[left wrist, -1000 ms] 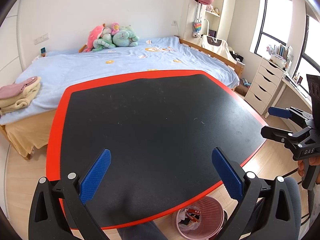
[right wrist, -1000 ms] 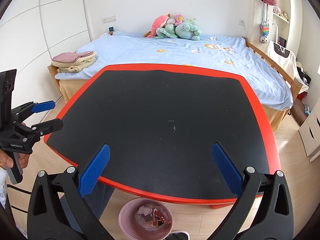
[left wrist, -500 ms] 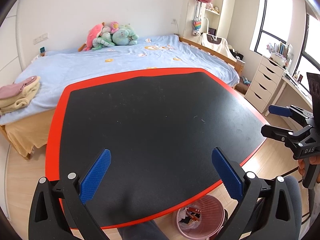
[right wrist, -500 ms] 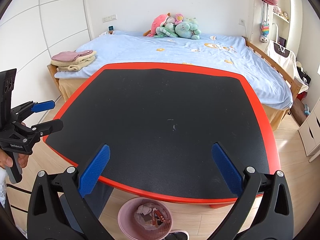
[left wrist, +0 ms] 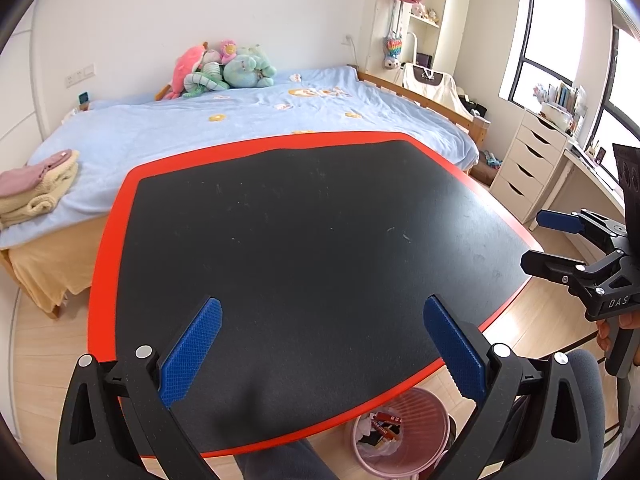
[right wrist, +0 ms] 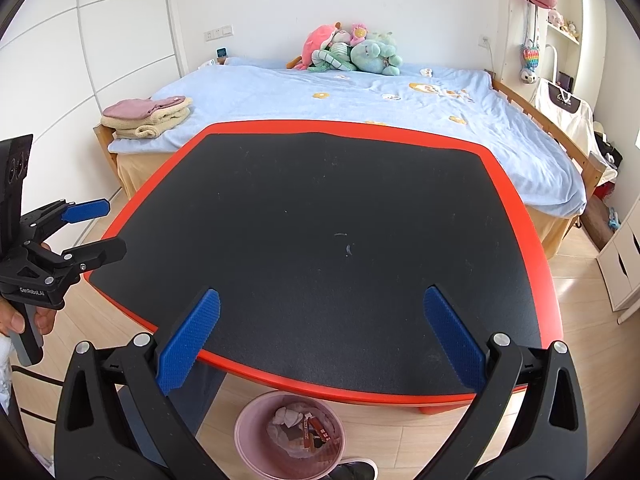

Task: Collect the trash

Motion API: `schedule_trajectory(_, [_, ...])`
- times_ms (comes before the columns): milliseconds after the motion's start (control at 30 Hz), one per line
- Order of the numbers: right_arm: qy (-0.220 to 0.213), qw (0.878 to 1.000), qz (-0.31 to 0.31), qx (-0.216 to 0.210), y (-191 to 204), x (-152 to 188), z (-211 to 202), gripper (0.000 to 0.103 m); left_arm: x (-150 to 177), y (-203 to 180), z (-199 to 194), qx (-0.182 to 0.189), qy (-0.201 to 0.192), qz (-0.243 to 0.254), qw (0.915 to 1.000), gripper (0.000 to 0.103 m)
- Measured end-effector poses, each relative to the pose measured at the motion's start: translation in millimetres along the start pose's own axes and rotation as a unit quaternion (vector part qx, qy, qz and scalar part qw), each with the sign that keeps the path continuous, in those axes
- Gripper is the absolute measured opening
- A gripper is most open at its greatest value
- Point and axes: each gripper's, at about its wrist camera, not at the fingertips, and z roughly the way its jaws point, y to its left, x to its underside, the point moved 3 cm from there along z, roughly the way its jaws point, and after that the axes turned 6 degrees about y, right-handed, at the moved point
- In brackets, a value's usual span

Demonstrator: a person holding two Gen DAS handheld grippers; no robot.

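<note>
Left wrist view
Left gripper (left wrist: 322, 344): black frame, blue ribbed pads, jaws spread wide, nothing between them; hovers above the near edge of the black table top with red rim (left wrist: 105, 240).
Right gripper (left wrist: 538, 240): seen at right off the table edge, jaws apart, empty; body lettered "DAS".
Pink plastic waste bin (left wrist: 404, 432): on the wood floor under the table edge, below and between the fingers; holds crumpled paper and wrappers (left wrist: 380, 426).

Right wrist view
Right gripper (right wrist: 322, 336): jaws wide, empty, above the table (right wrist: 532, 240).
Left gripper (right wrist: 102, 226): at left, body lettered "GenRobot.AI".
Bin (right wrist: 256, 440): directly below, table rim overhanging part.
Behind: bed with blue cover (right wrist: 360, 88), plush toys (right wrist: 352, 52), folded towels (right wrist: 146, 114).
</note>
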Motion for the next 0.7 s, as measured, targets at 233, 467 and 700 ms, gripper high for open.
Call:
schedule_trajectory(233, [0.002,1.0,0.001,0.001,-0.2,0.4,1.0,0.1,1.8,0.7,1.1,-0.002,0.0,-0.003,1.0,0.097])
schedule_trajectory(467, [0.001,1.0,0.0,0.001,-0.2,0.8,1.0,0.1,1.4,0.2,1.4,0.004,0.0,-0.006,1.0,0.097])
schedule_trajectory(700, [0.001,1.0,0.0,0.001,-0.7,0.6,1.0,0.1,-1.0,1.2,1.2,-0.002,0.001,-0.006,1.0,0.097])
